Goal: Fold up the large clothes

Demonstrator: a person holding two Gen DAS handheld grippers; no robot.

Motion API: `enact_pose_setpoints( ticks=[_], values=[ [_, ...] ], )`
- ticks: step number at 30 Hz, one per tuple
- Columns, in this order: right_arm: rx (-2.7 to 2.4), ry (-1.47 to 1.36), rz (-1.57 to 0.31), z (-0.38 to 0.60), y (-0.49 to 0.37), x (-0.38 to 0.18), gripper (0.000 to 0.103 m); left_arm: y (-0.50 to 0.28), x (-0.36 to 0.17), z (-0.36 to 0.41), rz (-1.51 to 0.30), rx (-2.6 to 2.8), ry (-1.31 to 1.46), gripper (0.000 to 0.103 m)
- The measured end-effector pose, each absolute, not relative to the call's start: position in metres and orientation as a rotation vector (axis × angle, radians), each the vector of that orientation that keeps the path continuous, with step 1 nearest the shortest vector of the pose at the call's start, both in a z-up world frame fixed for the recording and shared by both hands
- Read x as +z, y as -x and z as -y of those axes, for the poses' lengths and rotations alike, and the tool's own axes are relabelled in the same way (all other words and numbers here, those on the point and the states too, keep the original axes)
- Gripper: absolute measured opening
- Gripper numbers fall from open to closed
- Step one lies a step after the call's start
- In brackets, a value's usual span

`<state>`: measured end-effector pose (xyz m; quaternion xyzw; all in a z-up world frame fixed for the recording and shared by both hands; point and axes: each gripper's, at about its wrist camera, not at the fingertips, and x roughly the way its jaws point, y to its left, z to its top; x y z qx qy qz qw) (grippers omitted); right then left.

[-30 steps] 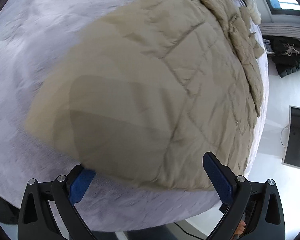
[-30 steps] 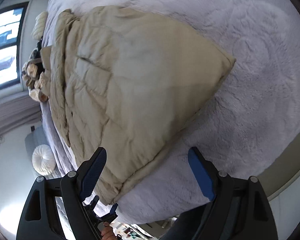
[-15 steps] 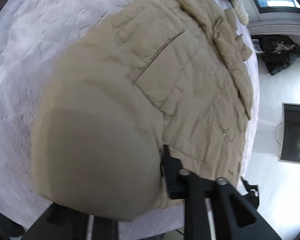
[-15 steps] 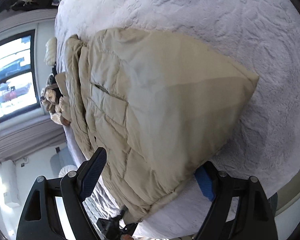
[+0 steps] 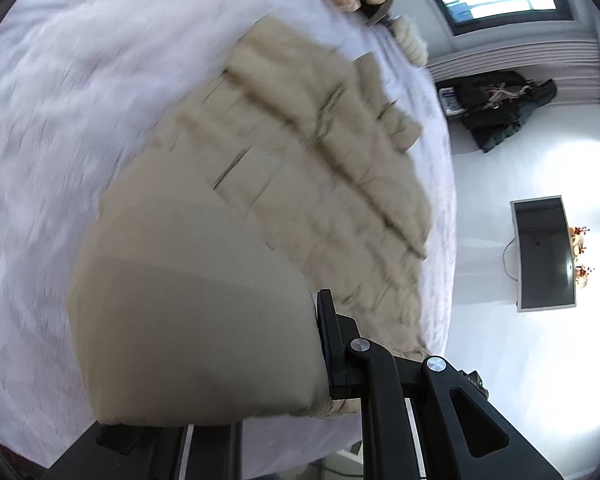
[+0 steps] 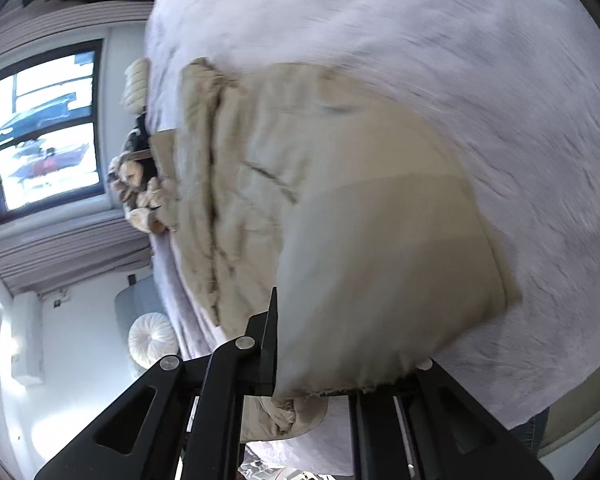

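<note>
The bed point(image 5: 60, 100), under a pale fleecy cover, fills most of both views, and the tan quilted jacket point(image 5: 300, 168) lies spread across it, its hem end raised toward the cameras and the rest resting flat.

Only the left wrist view shows the wall screen point(image 5: 542, 252) with flowers beside it and the dark coat point(image 5: 500, 108) heaped on the white floor. Only the right wrist view shows the round white cushion point(image 6: 152, 340) on the floor and a second fold of jacket hanging under the jaws. Both catch the window point(image 6: 46, 128) and the soft toys point(image 6: 138, 184) at the bed's far end.

The left gripper point(image 5: 316, 360) is clamped on the jacket's hem corner; cloth drapes over one finger and hides it. The right gripper point(image 6: 316, 368) is just closing, its jaws pinching the other hem corner, with cloth bunched between them.

A second ago both grippers stood wide apart over the hem, the jacket flat on the cover. Half a second ago the left had already nipped shut while the right was still open around the edge. Now both corners are lifted off the cover and the views are blurred.
</note>
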<state>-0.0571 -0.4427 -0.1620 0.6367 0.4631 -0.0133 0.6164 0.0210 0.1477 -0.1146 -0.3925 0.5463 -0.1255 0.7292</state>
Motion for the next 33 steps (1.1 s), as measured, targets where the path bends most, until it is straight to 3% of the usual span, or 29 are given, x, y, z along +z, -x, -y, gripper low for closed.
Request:
enact_pose_setpoints(
  ticks=[8,17,24,33],
  values=[
    [0.122,-1.413,-0.998,0.453,-0.016,-0.11,0.011,-0.082,-0.064,-0.152,-1.093,-0.259,0.86,0.017],
    [0.284,-1.323,-1.019,0.459,-0.145,-0.084,0.011,-0.174,-0.043,-0.14,-1.021,-0.144,0.795,0.017],
    [0.265,-1.285,-1.115,0.457,-0.243,-0.116,0.011,-0.246,-0.074,-0.131,-1.067,-0.048,0.7,0.017],
    [0.157,-1.246,-1.196,0.447,-0.291,-0.162,0.014,-0.302,-0.124,-0.125,-1.182,-0.02,0.579,0.018]
  ],
)
